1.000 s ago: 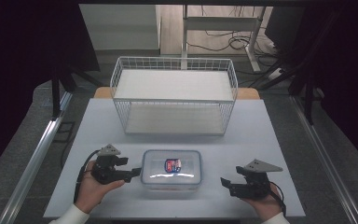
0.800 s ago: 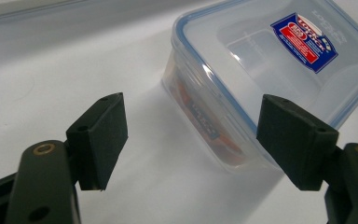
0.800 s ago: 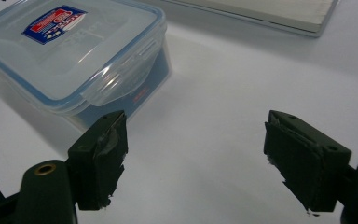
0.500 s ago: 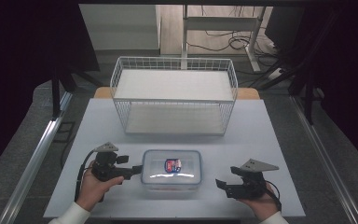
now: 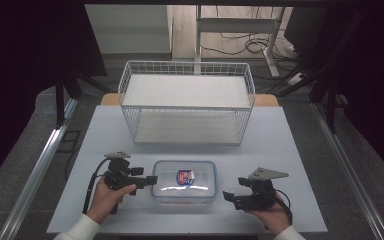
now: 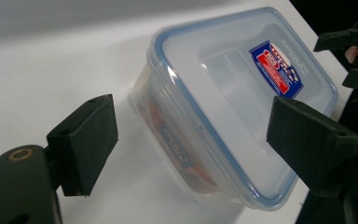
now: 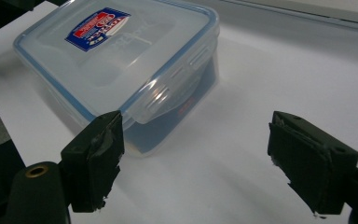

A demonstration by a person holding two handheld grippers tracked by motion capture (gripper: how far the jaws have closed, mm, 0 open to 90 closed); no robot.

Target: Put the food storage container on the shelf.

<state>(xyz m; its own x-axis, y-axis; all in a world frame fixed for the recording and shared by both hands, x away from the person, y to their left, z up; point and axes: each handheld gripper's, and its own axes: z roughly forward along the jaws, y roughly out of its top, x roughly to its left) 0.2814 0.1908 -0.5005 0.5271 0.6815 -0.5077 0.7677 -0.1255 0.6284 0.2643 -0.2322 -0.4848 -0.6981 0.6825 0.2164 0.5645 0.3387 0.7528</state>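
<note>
The clear rectangular plastic container with blue-sealed lid [image 5: 184, 180] is set near the front edge of the white table [image 5: 290, 150], flanked by left gripper [image 5: 145, 180] and right gripper [image 5: 228, 196], whose jaws, just opened wide and empty, are aligned for grasping its ends.

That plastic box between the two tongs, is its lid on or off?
On. The lid with its blue seal sits flat on the box. In the right gripper view one side flap looks lifted, so it may not be fully latched.

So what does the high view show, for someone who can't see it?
A clear plastic lidded container sits on a white table between a person's two hand-held grippers, left gripper at its side, right gripper apart, both open. A white wire basket stands behind.
</note>
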